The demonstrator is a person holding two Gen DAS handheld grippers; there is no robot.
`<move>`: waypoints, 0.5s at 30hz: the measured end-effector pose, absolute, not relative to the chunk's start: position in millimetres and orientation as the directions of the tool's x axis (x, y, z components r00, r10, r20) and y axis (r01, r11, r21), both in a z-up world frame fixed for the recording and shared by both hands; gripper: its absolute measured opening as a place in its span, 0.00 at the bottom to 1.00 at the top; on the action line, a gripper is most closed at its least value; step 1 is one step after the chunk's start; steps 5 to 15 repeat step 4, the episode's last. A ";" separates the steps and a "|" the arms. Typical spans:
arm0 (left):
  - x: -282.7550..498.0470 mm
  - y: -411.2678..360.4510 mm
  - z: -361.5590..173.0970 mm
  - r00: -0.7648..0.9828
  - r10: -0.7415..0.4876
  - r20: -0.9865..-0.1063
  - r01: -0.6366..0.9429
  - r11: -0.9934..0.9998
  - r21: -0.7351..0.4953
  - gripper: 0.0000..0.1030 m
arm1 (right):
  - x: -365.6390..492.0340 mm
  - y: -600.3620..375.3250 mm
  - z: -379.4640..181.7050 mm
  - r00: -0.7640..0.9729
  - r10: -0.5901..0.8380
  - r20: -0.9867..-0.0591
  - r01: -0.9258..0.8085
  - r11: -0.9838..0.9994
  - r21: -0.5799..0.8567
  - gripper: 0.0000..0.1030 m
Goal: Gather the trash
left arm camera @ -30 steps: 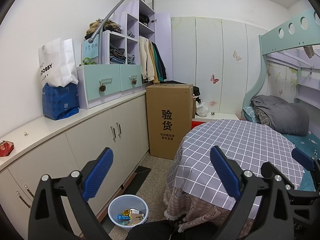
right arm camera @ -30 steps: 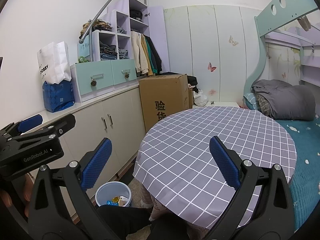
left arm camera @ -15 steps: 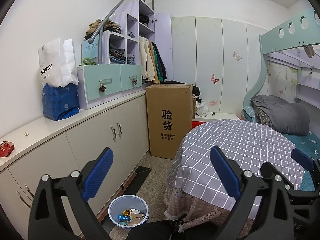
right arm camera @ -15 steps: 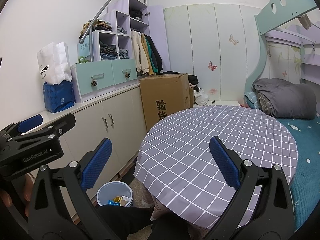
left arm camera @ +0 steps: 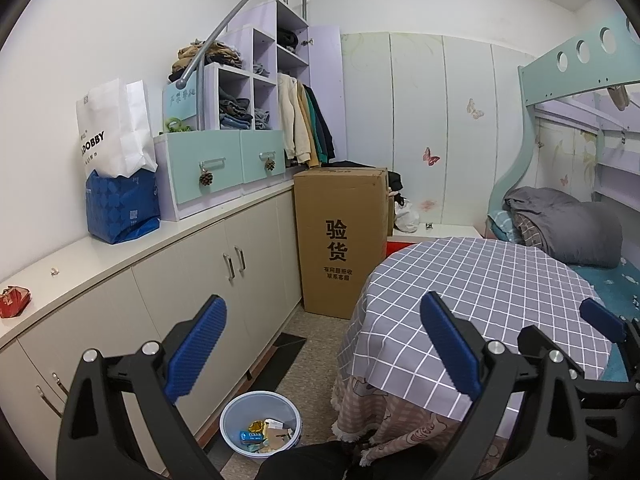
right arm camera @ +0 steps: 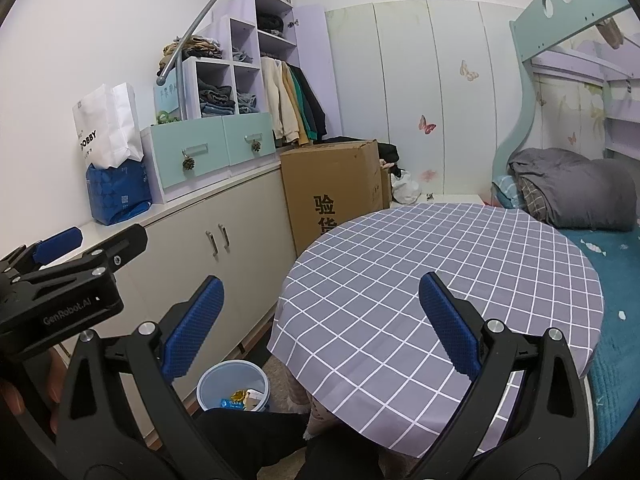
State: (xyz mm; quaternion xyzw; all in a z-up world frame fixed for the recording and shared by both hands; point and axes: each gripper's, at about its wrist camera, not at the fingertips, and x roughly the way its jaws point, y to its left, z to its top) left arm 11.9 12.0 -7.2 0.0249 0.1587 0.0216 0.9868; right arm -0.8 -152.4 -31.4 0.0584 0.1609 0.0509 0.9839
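You're up over the round table (right arm camera: 440, 280) with its grey checked cloth, and the cloth is bare, so by my read you're between pickups, scanning for whatever trash is left. Your right gripper (right arm camera: 320, 324) hangs above the near edge of that table, fingers spread wide, nothing between the blue pads; your left gripper (left arm camera: 322, 344) sits off the table's left side, over the floor, just as wide apart and just as empty. Down beside the table's skirt, against the cabinets, stands the pale blue bin (left arm camera: 260, 424), already holding a yellow wrapper, a blue packet and some card scraps. Left of the table, on the long countertop (left arm camera: 80, 256), lies a small red crumpled thing (left arm camera: 14, 301); that looks like your likeliest next target, so swing the left gripper that way and close on it. It's cut off at the picture edge, mind, and I can't tell what it is. The bin's bottom is hidden behind your dark-clad leg.
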 end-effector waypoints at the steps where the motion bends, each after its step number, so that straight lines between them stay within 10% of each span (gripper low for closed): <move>1: 12.5 11.9 -8.0 0.948 0.060 -0.313 -0.044 0.997 0.059 0.93 | 1.0 -152.9 -33.2 0.942 0.121 -0.314 -0.081 0.987 0.136 0.93; 15: 17.6 11.3 -10.9 0.943 0.069 -0.324 -0.050 0.997 0.066 0.93 | 6.8 -156.1 -38.0 0.937 0.124 -0.326 -0.079 0.986 0.148 0.93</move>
